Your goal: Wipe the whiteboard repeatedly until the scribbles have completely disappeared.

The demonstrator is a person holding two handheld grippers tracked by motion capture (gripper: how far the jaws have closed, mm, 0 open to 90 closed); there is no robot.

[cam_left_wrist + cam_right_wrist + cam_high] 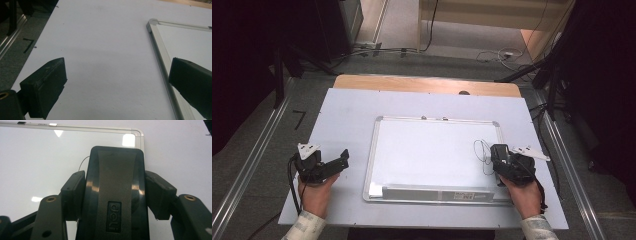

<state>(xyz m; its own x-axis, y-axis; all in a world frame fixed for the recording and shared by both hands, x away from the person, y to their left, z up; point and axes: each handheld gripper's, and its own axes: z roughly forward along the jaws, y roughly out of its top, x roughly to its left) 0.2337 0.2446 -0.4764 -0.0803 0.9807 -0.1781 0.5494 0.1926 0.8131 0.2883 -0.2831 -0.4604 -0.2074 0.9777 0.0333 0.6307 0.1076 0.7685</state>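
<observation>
A white whiteboard (427, 150) with a silver frame lies flat in the middle of the table. Thin black pen loops (482, 150) are drawn near its right edge. My right gripper (501, 159) is shut on a black "deli" board eraser (498, 151), which rests at the board's right side beside the loops. In the right gripper view the eraser (115, 175) sits squeezed between both pads (73, 195), and a bit of the pen line (83, 161) shows past it. My left gripper (343, 160) hovers open over bare table left of the whiteboard (185, 42), its jaws wide apart with nothing between them (117, 82).
The whiteboard's grey tray strip (437, 192) runs along its near edge, with a small white piece (374, 189) at the left end. The pale table sheet (347, 110) ends in a wooden strip (422, 84) at the far side. Metal rails (252, 165) and cables flank the table on the floor.
</observation>
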